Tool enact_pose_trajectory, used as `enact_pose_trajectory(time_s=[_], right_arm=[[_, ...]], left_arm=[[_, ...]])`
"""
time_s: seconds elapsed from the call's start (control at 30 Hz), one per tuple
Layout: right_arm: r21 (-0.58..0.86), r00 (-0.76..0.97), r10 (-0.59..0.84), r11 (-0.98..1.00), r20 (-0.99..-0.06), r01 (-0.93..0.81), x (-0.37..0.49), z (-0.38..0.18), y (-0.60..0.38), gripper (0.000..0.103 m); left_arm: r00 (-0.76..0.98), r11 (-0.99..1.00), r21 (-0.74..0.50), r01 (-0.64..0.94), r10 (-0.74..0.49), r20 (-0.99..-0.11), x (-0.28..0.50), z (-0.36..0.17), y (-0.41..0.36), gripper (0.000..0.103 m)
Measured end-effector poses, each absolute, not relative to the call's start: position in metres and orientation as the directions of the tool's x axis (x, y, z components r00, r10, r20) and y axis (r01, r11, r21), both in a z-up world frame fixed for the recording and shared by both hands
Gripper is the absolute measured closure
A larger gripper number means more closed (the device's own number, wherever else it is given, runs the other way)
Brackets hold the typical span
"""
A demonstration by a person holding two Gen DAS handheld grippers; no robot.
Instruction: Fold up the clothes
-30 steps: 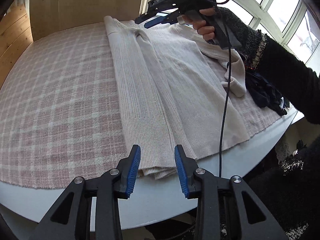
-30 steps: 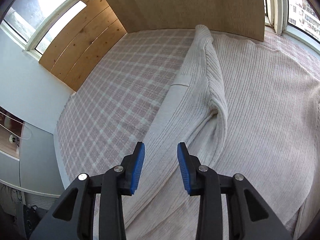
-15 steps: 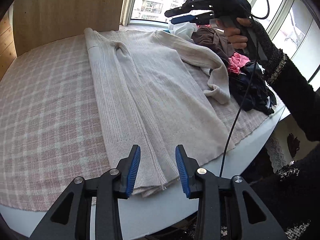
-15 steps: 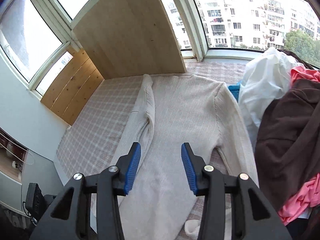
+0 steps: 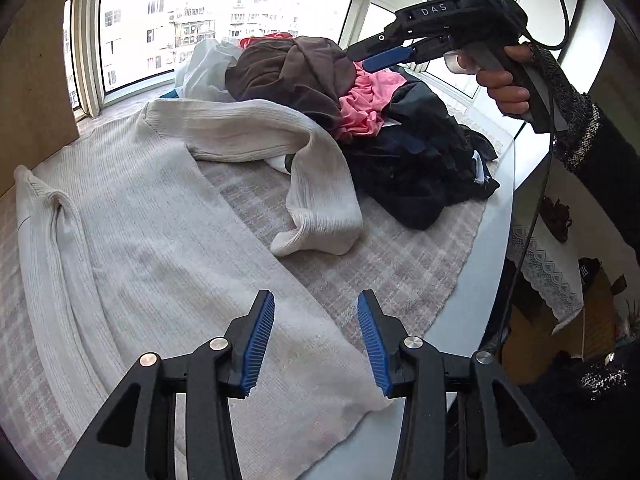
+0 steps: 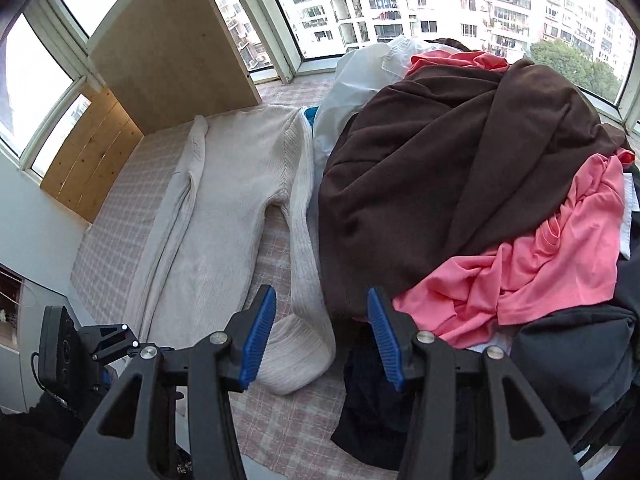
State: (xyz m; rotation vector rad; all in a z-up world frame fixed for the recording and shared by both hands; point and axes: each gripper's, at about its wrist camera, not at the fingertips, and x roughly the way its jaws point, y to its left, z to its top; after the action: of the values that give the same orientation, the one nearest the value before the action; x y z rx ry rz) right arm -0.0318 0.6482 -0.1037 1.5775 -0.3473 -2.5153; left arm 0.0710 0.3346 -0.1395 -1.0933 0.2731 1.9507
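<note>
A cream ribbed sweater (image 5: 152,240) lies flat on the pink plaid cloth, its left side folded in. Its right sleeve (image 5: 320,184) lies loose, curled toward the clothes pile. The sweater also shows in the right wrist view (image 6: 224,208), with the sleeve cuff (image 6: 300,356) just below my right gripper. My left gripper (image 5: 316,336) is open and empty, low over the sweater's hem corner. My right gripper (image 6: 320,336) is open and empty, held high above the sleeve and pile; it also shows in the left wrist view (image 5: 380,54).
A pile of clothes lies at the right: a brown garment (image 6: 460,168), a pink one (image 6: 540,264), white (image 6: 360,76) and dark ones (image 5: 420,168). The table edge (image 5: 492,264) runs at the right. A wooden board (image 6: 168,56) stands at the back.
Both grippers have swung to the right, from the folded left side toward the loose right sleeve and the clothes pile. The right gripper has risen well above the sweater. Both stay open.
</note>
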Motion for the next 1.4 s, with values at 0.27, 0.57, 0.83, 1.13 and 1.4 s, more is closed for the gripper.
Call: enact_pose_trajectory(time_s=[0.27, 0.57, 0.83, 1.13, 1.4], right_arm=[[0.268, -0.348, -0.32, -0.945, -0.882, 0.19, -0.081, -0.124, 0.633, 0.056], [0.09, -0.282, -0.202, -0.927, -0.938, 0.364, -0.162, -0.138, 0.587, 0.054], [0.055, -0.189, -0.142, -0.912, -0.972, 0.406, -0.197, -0.179, 0.583, 0.054], [0.101, -0.147, -0.165, -0.924, -0.975, 0.369, -0.207, -0.181, 0.599, 0.092], [0.106, -0.135, -0.164, -0.928, -0.977, 0.358, -0.204, -0.18, 0.604, 0.092]], left_arm=[[-0.265, -0.669, -0.171, -0.724, 0.498, -0.826, 0.033, -0.173, 0.402, 0.061], [-0.151, -0.607, -0.471, -0.64, 0.7, -0.698, 0.052, -0.148, 0.415, 0.098], [-0.121, -0.647, -0.469, -0.601, 0.654, -0.747, 0.075, -0.155, 0.421, 0.093], [-0.149, -0.661, -0.382, -0.646, 0.599, -0.786, 0.104, -0.16, 0.433, 0.061], [-0.153, -0.645, -0.39, -0.657, 0.621, -0.769, 0.106, -0.161, 0.447, 0.061]])
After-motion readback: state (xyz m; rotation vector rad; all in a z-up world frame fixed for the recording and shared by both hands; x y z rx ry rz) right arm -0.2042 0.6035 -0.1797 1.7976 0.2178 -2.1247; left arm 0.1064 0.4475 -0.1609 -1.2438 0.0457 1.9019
